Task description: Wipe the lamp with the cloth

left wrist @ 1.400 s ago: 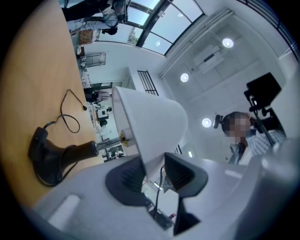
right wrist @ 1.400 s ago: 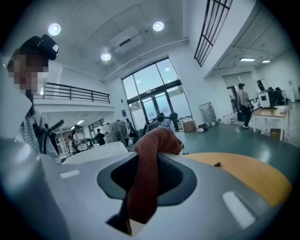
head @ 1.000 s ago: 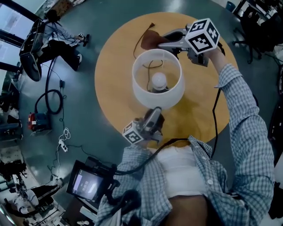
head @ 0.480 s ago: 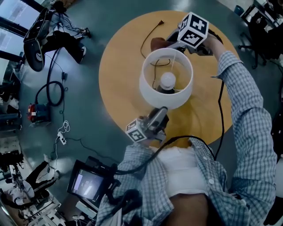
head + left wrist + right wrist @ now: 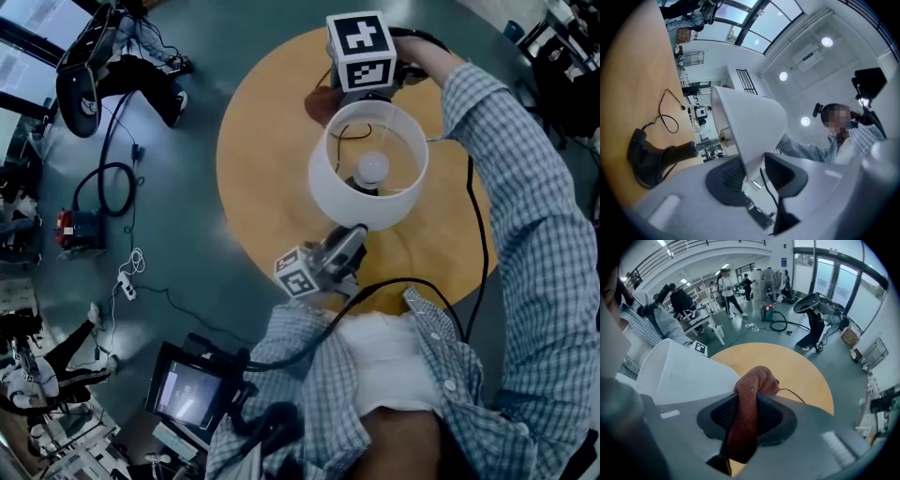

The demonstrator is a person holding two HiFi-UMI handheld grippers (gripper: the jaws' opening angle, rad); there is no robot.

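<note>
A lamp with a white shade [image 5: 368, 164] and a bare bulb [image 5: 373, 169] stands on the round wooden table [image 5: 262, 159]. My left gripper [image 5: 353, 234] is shut on the shade's near rim; in the left gripper view the pads pinch the shade wall [image 5: 747, 126], with the black lamp base [image 5: 644, 157] beyond. My right gripper [image 5: 747, 416] is shut on a reddish-brown cloth [image 5: 752, 397]. It points steeply down at the far side of the shade [image 5: 679, 376]. From the head view its marker cube [image 5: 361, 52] hides the jaws, and the cloth [image 5: 321, 105] peeks out at the left.
The lamp's thin cord [image 5: 670, 117] lies looped on the table beside the base. On the floor are cables [image 5: 112, 211], an office chair [image 5: 80, 89] and a screen unit [image 5: 187, 394]. Several people stand in the background [image 5: 726, 287].
My right gripper has swung left and down behind the shade and rolled, so its marker cube faces up. The left gripper has kept its hold on the rim.
</note>
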